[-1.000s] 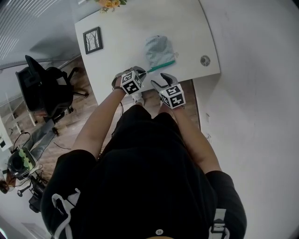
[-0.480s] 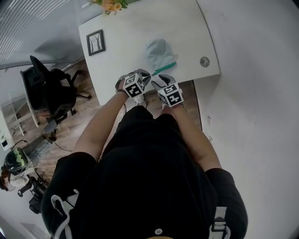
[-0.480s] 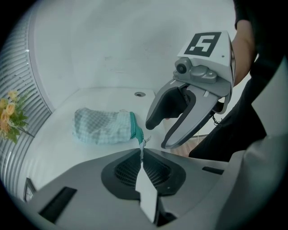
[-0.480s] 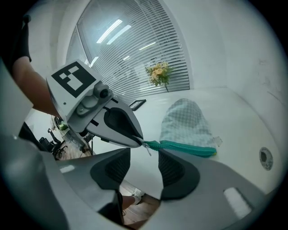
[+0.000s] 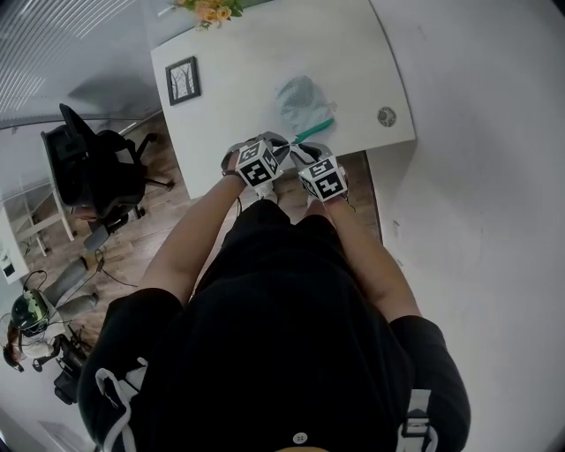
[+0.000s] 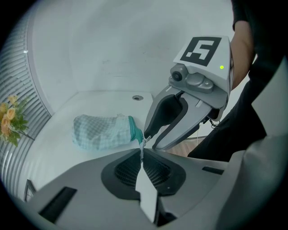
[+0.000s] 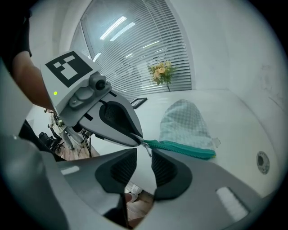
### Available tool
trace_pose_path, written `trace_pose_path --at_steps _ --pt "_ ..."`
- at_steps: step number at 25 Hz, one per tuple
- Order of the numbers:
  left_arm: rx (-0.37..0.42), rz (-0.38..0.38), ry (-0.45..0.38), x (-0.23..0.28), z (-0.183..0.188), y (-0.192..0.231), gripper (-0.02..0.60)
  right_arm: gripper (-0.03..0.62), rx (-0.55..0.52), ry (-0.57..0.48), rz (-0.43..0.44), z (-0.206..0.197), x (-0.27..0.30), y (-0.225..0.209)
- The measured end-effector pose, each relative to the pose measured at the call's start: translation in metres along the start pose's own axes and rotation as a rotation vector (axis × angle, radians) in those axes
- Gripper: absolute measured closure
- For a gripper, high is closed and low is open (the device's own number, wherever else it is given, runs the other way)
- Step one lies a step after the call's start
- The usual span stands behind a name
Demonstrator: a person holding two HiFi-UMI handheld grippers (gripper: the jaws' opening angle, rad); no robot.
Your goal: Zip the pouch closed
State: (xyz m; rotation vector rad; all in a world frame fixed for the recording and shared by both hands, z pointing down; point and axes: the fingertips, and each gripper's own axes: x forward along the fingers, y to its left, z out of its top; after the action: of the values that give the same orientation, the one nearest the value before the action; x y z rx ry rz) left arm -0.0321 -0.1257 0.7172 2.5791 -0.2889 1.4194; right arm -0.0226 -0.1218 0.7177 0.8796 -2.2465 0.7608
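A pale checked pouch (image 5: 303,97) with a teal zipper (image 5: 314,131) lies on the white table (image 5: 265,53), near its front edge. My left gripper (image 5: 281,143) is shut on the zipper's end tab (image 6: 141,144) and holds it just off the table. My right gripper (image 5: 302,154) faces it tip to tip. Its jaws are closing, and the small metal zipper pull (image 7: 147,148) hangs in the gap between its pads without touching them. From the right gripper view, the left gripper (image 7: 136,136) pinches the zipper (image 7: 180,148) at its near end, and the pouch (image 7: 185,122) lies behind.
A framed picture (image 5: 181,79) and a bunch of flowers (image 5: 207,9) stand at the table's far left. A round cable hole (image 5: 387,116) sits near its right corner. A black office chair (image 5: 93,172) is on the wooden floor to the left. A white wall runs along the right.
The left gripper has moved right and slightly up with the zipper end, close to the right gripper. The right gripper's jaws have narrowed around the pull.
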Motion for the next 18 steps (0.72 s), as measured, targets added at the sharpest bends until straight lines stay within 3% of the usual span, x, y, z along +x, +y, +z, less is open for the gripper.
trace_pose_path --at_steps 6,18 --pt "-0.014 0.003 -0.007 -0.001 0.0009 -0.0033 0.56 0.572 -0.017 -0.005 -0.012 0.0008 -0.0054 -0.0032" --pt "-0.031 0.016 -0.02 -0.0087 -0.0063 0.0017 0.56 0.58 -0.047 0.014 -0.013 0.0064 -0.0041 -0.0033"
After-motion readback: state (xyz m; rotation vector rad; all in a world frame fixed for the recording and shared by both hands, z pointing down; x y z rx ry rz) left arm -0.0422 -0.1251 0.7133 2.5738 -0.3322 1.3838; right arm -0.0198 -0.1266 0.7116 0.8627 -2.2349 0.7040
